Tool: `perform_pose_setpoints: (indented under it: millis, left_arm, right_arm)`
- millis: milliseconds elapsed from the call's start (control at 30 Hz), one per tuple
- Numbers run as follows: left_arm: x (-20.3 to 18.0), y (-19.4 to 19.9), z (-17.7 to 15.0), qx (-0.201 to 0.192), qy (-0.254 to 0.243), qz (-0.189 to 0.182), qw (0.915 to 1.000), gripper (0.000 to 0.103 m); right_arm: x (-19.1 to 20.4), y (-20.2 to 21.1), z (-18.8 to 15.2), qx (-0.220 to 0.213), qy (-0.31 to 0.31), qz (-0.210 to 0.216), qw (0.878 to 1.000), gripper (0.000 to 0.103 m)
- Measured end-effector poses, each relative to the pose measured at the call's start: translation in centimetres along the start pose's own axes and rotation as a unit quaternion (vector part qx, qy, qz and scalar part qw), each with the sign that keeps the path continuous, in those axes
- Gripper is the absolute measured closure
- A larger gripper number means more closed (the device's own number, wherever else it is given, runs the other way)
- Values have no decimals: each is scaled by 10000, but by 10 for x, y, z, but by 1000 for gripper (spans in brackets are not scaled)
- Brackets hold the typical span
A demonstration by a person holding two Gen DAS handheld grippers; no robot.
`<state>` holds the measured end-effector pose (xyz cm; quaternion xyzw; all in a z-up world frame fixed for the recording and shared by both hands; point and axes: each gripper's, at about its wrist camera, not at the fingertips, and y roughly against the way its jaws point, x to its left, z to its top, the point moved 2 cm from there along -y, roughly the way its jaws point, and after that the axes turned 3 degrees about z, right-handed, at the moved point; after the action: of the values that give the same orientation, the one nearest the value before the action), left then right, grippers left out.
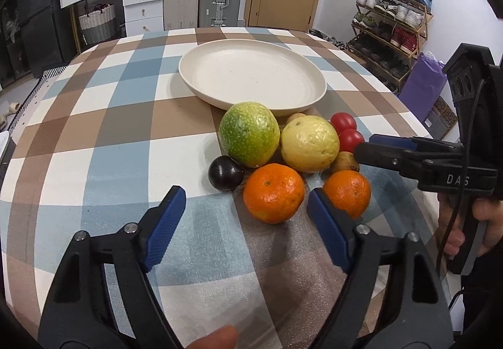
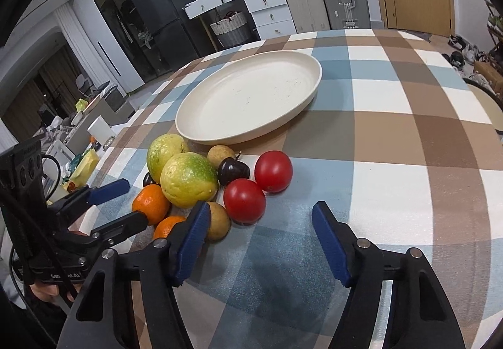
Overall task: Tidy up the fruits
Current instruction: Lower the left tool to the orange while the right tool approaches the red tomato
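Left wrist view: left claw [image 1: 245, 201] spread wide, empty, touching nothing, low over the checked table [image 1: 94, 135]. Nearest mandarin [image 1: 273, 193] just ahead, roughly between the blue fingertips [image 1: 171, 201] but not yet inside them. Second mandarin [image 1: 347, 193] just right of it, partly behind the right pad. Dark plum [image 1: 225, 173], green-yellow citrus [image 1: 249, 133] and yellow citrus [image 1: 309, 143] heaped behind, touching one another. Cream plate [image 1: 251, 75] beyond the pile, nothing on it.

Right wrist view: right claw [image 2: 261, 217] also wide apart, empty, touching nothing. Two tomatoes [image 2: 244, 199] [image 2: 273, 171] ahead and slightly left of centre, side by side. Brown round fruit [image 2: 218, 220] just beside the left pad. A further dark plum [image 2: 233, 171] and a brown fruit [image 2: 220, 154] nearer the plate [image 2: 201, 132]. Left claw [image 2: 124, 201] seen from the side at the pile's left edge, likewise gaping.

Step in hand, judged: first pick; no fruit moved to the plate yet. Next move likely: advance left claw around the nearest mandarin, close gently, lift clear without nudging neighbours, carry to plate. Risk: round fruit rolling once the heap is disturbed.
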<state>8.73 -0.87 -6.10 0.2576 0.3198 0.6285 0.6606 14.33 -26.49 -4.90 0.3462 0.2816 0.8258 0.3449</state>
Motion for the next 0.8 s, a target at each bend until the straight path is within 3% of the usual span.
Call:
perform_pose_setpoints:
  millis: [100, 333, 633, 800]
  left_arm:
    - [-1, 0, 0, -8, -7, -178, 9998, 33]
    - [-7, 0, -3, 48, 54, -516, 9986, 43]
    - [-11, -2, -3, 78, 62, -595, 9982, 65]
    - [-11, -1, -4, 43, 52, -644, 9979, 66]
  right_arm:
    - [0, -2, 2, -23, -57, 96, 9999, 34]
    - [2, -2, 4, -74, -141, 122, 9998, 46]
    - [1, -3, 4, -101, -271, 258, 9992, 50]
    - [-1, -6, 5, -75, -382, 379, 9985, 54]
